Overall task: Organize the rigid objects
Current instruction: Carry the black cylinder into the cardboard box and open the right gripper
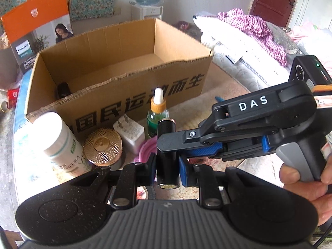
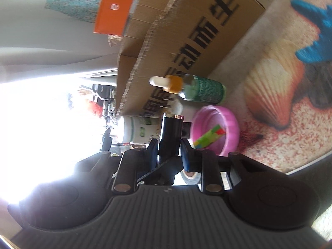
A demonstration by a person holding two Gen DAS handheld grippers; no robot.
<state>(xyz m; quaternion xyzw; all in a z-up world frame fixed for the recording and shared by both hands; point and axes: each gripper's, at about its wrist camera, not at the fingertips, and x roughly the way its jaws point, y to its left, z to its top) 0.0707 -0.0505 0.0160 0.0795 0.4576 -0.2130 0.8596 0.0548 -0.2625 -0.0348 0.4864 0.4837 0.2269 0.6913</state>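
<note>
At the lower centre of the left wrist view, the left gripper (image 1: 167, 166) pinches a black cylindrical tube with metal ends (image 1: 167, 155) – the right gripper (image 1: 168, 143), reaching in from the right, pinches its upper half too. To go well, one grip should probably let go before the tube travels to the open brown cardboard box (image 1: 180, 78) above – two clamps may twist it.
</note>
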